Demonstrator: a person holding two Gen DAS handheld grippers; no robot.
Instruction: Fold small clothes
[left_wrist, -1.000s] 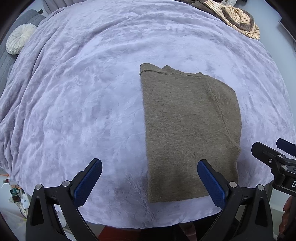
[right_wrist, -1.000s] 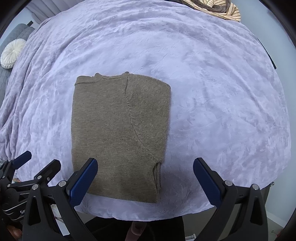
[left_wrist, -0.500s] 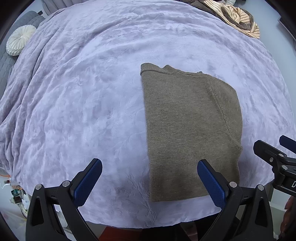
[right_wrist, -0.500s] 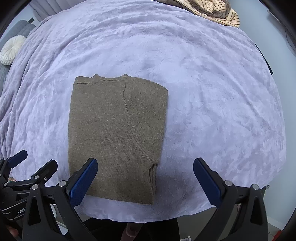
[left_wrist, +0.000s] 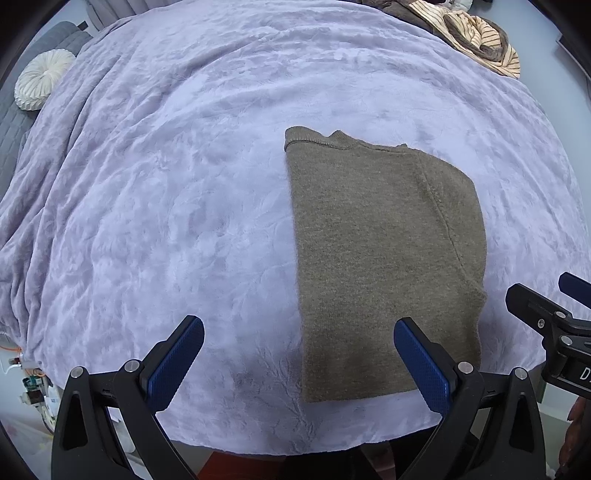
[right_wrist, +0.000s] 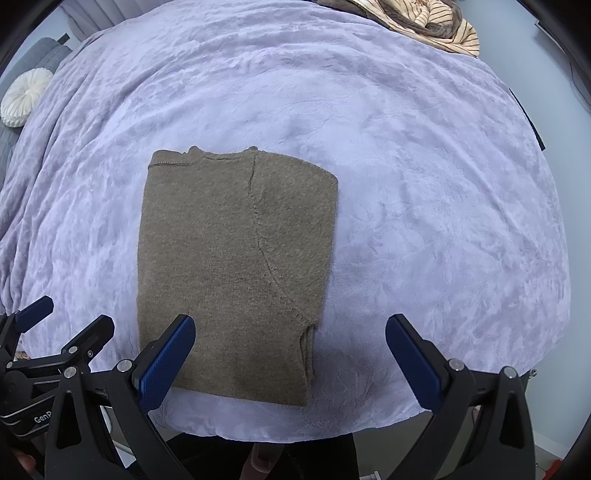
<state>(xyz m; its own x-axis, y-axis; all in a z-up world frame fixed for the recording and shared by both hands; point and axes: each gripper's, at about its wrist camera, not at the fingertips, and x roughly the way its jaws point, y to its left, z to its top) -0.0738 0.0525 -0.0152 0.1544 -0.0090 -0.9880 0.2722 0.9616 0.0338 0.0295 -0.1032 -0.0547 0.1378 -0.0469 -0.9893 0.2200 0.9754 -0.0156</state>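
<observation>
Left gripper (left_wrist: 298, 354): both blue-padded fingers stand wide apart and hold nothing; it hovers over the near edge of the bed, with its right finger over the lower right part of the sweater.
Right gripper (right_wrist: 290, 354): its fingers are also spread wide and empty; its left finger lies over the lower left corner of the sweater, and its right finger is over bare blanket.
Sweater (left_wrist: 384, 258): a brown-olive knit, folded to a neat rectangle and lying flat on the blanket, close to the near edge of the bed; the collar end points away from the cameras and a curved seam runs down its right part.
Things around: a heap of striped beige and brown clothes (left_wrist: 480, 37) lies at the far right corner of the bed, well apart from the sweater; a round white pleated cushion (left_wrist: 42, 85) rests on a grey quilted seat (left_wrist: 11, 133) to the left of the bed.
Obstacles: between the two grippers and the sweater I see only open blanket.
Pose: both grippers point forward and downward over the bed, side by side; each one shows at the edge of the other's view.
Surface: a lilac plush blanket (right_wrist: 424, 184) with a pressed leaf pattern covers the whole bed, with soft wrinkles on the left side.
Room: a pale wall shows behind on the right.
</observation>
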